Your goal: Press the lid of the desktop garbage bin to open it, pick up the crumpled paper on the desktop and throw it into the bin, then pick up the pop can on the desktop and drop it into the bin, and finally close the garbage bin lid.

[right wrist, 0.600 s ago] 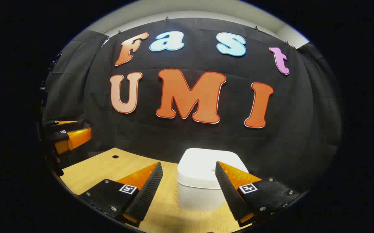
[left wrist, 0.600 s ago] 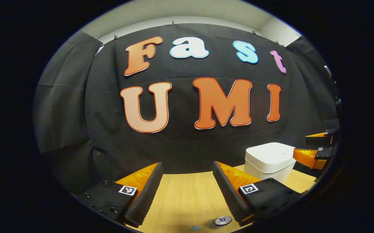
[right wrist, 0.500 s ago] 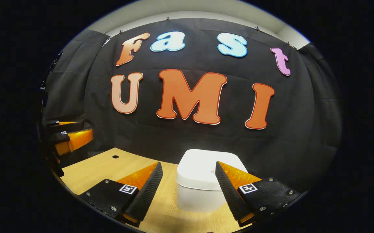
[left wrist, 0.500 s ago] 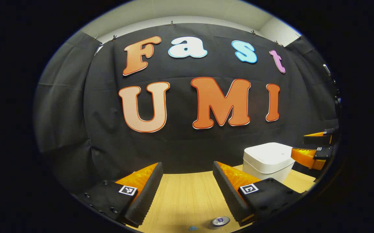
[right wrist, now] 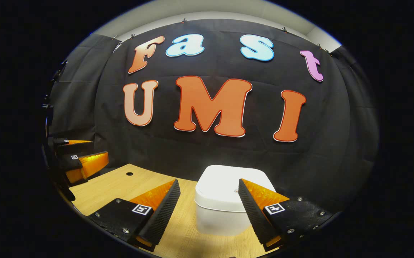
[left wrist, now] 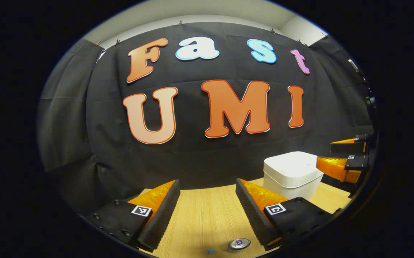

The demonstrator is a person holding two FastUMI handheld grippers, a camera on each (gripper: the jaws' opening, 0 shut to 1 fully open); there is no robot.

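Jaws of both grippers, left (left wrist: 207,200) and right (right wrist: 209,200), open as before, bin (right wrist: 228,209) lid still shut.

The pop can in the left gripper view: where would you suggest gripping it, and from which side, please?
The pop can stands upright on the desk, its round top showing. Probably best to lower the open left gripper and close across its curved sidewall below the rim.

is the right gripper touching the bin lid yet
Apart. In the left gripper view the right gripper hangs beside the bin, tips just off its lid edge.
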